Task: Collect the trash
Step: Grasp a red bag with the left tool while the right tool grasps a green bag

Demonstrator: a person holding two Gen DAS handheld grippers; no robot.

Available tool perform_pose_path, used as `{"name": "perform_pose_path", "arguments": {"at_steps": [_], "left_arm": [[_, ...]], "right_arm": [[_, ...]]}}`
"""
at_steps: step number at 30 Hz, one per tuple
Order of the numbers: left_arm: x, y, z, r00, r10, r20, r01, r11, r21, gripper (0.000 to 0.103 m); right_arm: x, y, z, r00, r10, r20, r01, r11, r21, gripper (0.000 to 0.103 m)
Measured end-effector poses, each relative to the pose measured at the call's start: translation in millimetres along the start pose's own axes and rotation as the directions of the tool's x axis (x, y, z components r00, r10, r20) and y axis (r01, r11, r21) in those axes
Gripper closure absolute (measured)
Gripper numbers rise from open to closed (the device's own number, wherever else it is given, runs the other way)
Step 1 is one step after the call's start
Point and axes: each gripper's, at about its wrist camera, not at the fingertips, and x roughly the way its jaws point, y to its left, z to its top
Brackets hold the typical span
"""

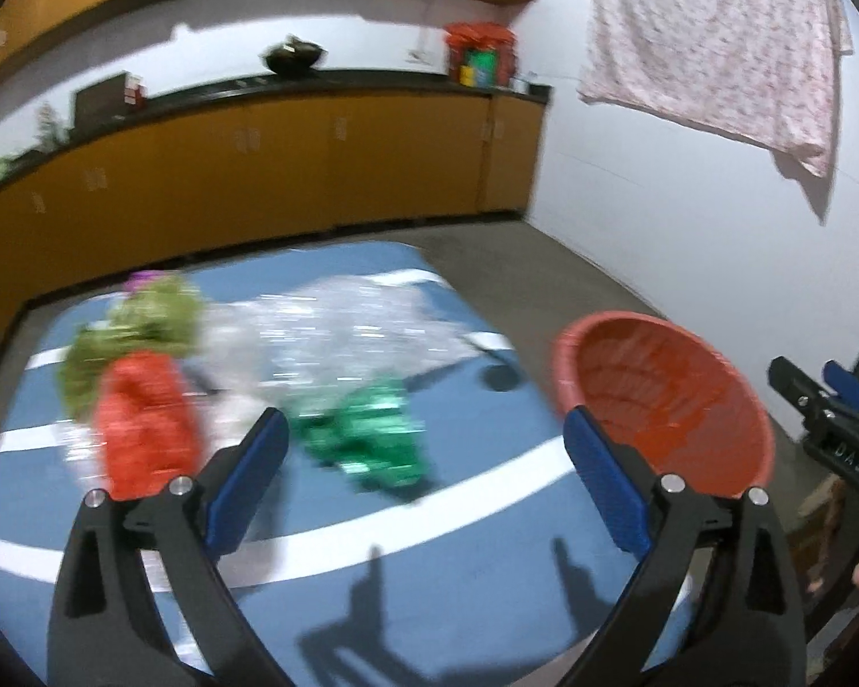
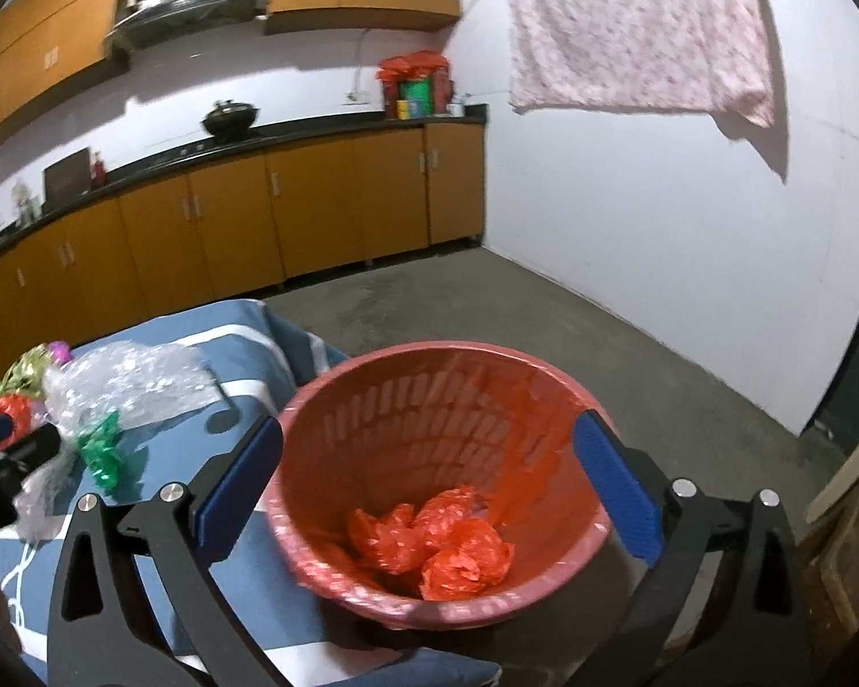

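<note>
Hovering wide apart with nothing between its blue pads, the right claw [image 2: 424,492] frames the red basket [image 2: 429,383], which stands at the near right corner of the blue-and-white covered surface [image 1: 458,601]; whether that surface is a bed or a bench I cannot tell. A crumpled red plastic bag [image 2: 435,544] already lies in the bottom of the basket, so at least one piece of trash looks collected and the job reads as partway through, between a drop and the next pickup.

The left claw [image 1: 424,452] is likewise spread and empty, tilted downward over the blue surface and aimed toward the remaining litter. Closest to it is a green foil wrapper [image 1: 366,435], just beyond the tips; to its left lies a red wrapper [image 1: 143,423], and behind that an olive-green crumpled piece [image 1: 143,332] with a little purple scrap at its far edge. A large clear plastic sheet [image 1: 338,332] spreads across the middle, touching or overlapping several of these. The left-wrist view is blurred, so finer detail is uncertain.

My judgement: the next move is a reach with the left claw down onto the green foil wrapper, closing on a raised fold without snagging the clear plastic, then carrying it right to the basket. Light, crinkly pieces may slip or drag neighbours along.
</note>
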Motion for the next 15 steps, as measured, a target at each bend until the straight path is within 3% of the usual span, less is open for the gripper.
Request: {"name": "perform_pose_path", "arguments": {"at_steps": [8,15], "left_arm": [[-29.6,87.5,-5.8,0.981,0.192,0.033,-0.186,0.974,-0.132,0.008],[0.4,128.4,-2.9,0.976,0.210,-0.054,-0.217,0.955,-0.203,0.008]], "right_arm": [[-0.7,43.6,-3.7,0.993,0.111,-0.035,-0.112,0.994,-0.021,0.003],[-4.1,84.1,-12.6,0.987,0.149,-0.055,-0.154,0.981,-0.118,0.003]]}}
